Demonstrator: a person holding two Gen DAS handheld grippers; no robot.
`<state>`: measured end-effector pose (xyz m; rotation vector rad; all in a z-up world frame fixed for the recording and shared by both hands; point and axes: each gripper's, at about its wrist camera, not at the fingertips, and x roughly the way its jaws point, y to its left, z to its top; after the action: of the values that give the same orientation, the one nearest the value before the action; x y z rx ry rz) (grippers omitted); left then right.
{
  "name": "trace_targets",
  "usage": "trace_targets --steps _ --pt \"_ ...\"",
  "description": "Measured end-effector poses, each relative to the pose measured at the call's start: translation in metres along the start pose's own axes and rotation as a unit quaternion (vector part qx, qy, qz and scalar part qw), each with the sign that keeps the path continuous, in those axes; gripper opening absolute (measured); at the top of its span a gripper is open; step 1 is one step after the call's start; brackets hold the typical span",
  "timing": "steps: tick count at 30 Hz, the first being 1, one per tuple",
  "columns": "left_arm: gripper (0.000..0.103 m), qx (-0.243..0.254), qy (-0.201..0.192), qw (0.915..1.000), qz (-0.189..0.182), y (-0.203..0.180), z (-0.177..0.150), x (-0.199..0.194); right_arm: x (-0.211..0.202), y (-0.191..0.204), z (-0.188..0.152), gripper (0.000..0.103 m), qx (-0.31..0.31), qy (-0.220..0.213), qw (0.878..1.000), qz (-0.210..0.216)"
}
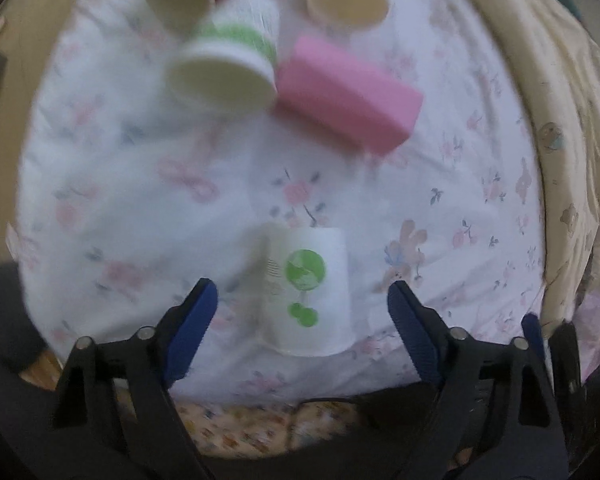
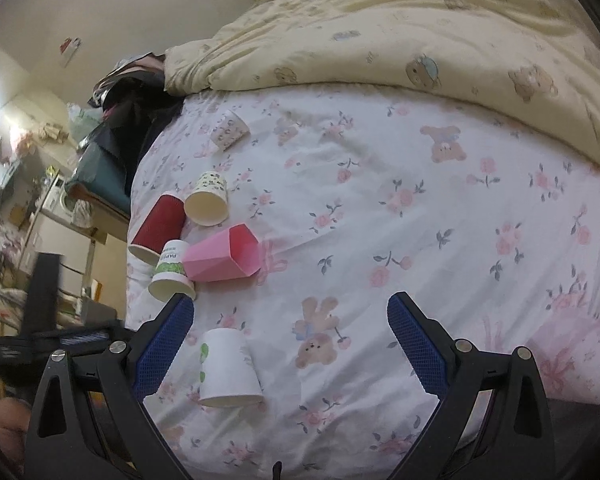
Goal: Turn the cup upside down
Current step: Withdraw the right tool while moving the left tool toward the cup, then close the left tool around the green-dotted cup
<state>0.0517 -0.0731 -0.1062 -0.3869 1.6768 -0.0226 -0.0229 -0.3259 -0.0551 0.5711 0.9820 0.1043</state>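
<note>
A white paper cup with a green round logo (image 1: 307,291) stands upside down on the floral bed sheet (image 1: 140,200), rim down. It sits between the open blue fingers of my left gripper (image 1: 302,300), which do not touch it. The same cup (image 2: 227,368) shows in the right wrist view, near the left finger of my right gripper (image 2: 290,320), which is open and empty. Further back lie a green-banded paper cup (image 1: 228,60), a pink angular cup (image 1: 348,92), a red ribbed cup (image 2: 158,224) and a patterned cup (image 2: 208,198), all on their sides.
Another patterned cup (image 2: 230,129) lies further back on the sheet. A yellow quilt with bears (image 2: 400,32) is heaped along the far side. The bed edge drops off at the left toward cluttered furniture (image 2: 40,208).
</note>
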Motion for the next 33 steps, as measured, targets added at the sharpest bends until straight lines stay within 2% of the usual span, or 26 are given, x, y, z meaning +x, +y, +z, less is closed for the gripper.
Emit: trace_targets --steps 4,6,13,19,27,33 --pt "0.071 -0.015 0.036 0.9991 0.017 -0.008 0.007 0.027 0.002 -0.009 0.004 0.100 0.032 0.008 0.999 0.023" --pt "0.071 -0.017 0.045 0.9984 0.028 -0.010 0.008 0.037 0.002 -0.010 0.004 0.100 0.034 0.009 0.999 0.027" --pt "0.059 -0.039 0.055 0.9967 0.044 -0.011 0.009 0.053 0.002 -0.009 0.006 0.100 0.037 0.010 0.999 0.036" --pt "0.054 -0.045 0.048 0.9966 0.050 -0.009 0.007 0.055 0.005 -0.007 0.005 0.100 0.033 0.015 0.999 0.035" --pt "0.050 -0.021 0.017 0.9982 0.054 -0.010 0.004 0.041 0.006 -0.006 0.004 0.100 0.030 0.014 0.999 0.030" --pt "0.050 0.017 -0.015 0.9992 0.034 -0.010 0.000 0.007 0.008 -0.007 0.004 0.100 0.030 0.019 0.999 0.025"
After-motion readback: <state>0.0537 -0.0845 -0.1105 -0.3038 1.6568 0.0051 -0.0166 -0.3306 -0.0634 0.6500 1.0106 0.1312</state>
